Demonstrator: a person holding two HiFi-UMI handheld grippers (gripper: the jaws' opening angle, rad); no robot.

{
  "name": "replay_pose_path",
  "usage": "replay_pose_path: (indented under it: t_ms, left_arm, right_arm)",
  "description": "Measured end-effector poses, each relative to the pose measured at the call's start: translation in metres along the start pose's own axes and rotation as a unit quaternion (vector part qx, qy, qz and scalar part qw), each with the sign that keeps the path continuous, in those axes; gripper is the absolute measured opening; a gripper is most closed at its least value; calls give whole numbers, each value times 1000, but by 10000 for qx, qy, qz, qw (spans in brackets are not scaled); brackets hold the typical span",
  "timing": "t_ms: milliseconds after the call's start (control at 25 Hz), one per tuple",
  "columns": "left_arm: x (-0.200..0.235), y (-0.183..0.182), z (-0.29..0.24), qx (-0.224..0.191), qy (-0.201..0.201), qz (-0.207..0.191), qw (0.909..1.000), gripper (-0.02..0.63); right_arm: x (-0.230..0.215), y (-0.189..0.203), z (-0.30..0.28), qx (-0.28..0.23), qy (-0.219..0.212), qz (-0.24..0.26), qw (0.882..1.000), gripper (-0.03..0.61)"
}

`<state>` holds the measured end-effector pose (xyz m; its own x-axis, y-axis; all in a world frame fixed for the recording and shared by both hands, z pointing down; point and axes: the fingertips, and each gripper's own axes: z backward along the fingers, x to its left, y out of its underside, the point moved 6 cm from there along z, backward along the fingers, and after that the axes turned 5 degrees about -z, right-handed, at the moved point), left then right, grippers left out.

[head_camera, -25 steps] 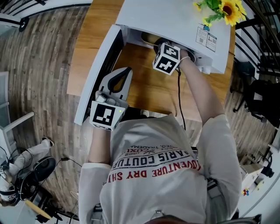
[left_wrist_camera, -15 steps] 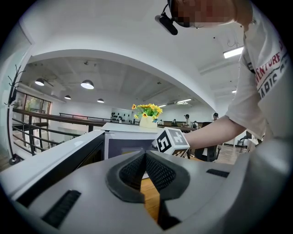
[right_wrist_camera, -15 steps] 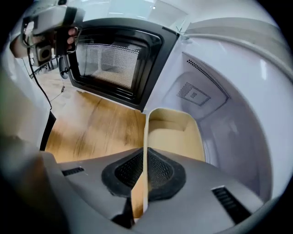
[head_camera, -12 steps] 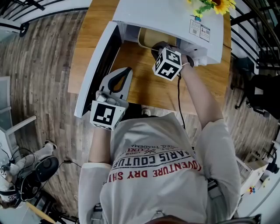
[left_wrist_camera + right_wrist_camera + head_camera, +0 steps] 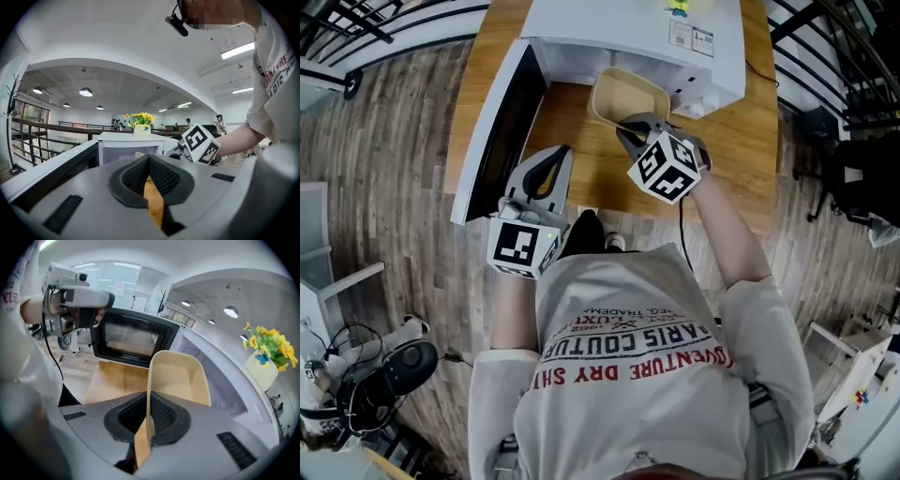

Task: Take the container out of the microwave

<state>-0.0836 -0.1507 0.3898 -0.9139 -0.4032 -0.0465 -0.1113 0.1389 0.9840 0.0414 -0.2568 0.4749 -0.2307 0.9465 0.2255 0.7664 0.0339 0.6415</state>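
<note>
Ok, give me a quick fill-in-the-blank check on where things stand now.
The right gripper is shut on the wall of the beige ___.
The door of the microwave stands ___.
The left gripper, jaws together, holds ___.
Missing words: container; open; nothing.

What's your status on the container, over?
Right gripper shut on container wall. Left gripper shut, empty. Container outside microwave, over the table. Door open at left, nothing blocking.
</note>
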Motion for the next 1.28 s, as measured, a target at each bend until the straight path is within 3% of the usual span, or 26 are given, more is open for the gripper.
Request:
replay_pose_path:
  t_ms: [160, 280, 640, 920, 1120, 1280]
  left_arm:
    - [-7, -11, 6, -90, -5, -94, 9999, 12]
    - [-9, -19, 6, -164, -2, -166, 9997, 12]
    - [-11, -40, 0, -406, 10, -349, 9986, 12]
    - [-13, -51, -10, -541, 133, -498, 9972, 12]
    - [-9, -59, -13, -621, 125, -556, 9964, 12]
    - [-6, -62, -14, -642, 106, -564, 9963, 12]
  right_arm:
    - [8, -5, 38, -654, 315, -545, 9959, 35]
    - [6, -9, 67, -1175, 642, -945, 9865, 35]
    - [-9, -5, 149, -2662, 1544, -2114, 9277, 35]
    - [-20, 2, 183, -3308, 2207, -2354, 8868, 35]
    - [-25, -1, 193, -3472, 2529, -2286, 8736, 34]
    - [-25, 0, 193, -3491, 2605, -2310, 8700, 33]
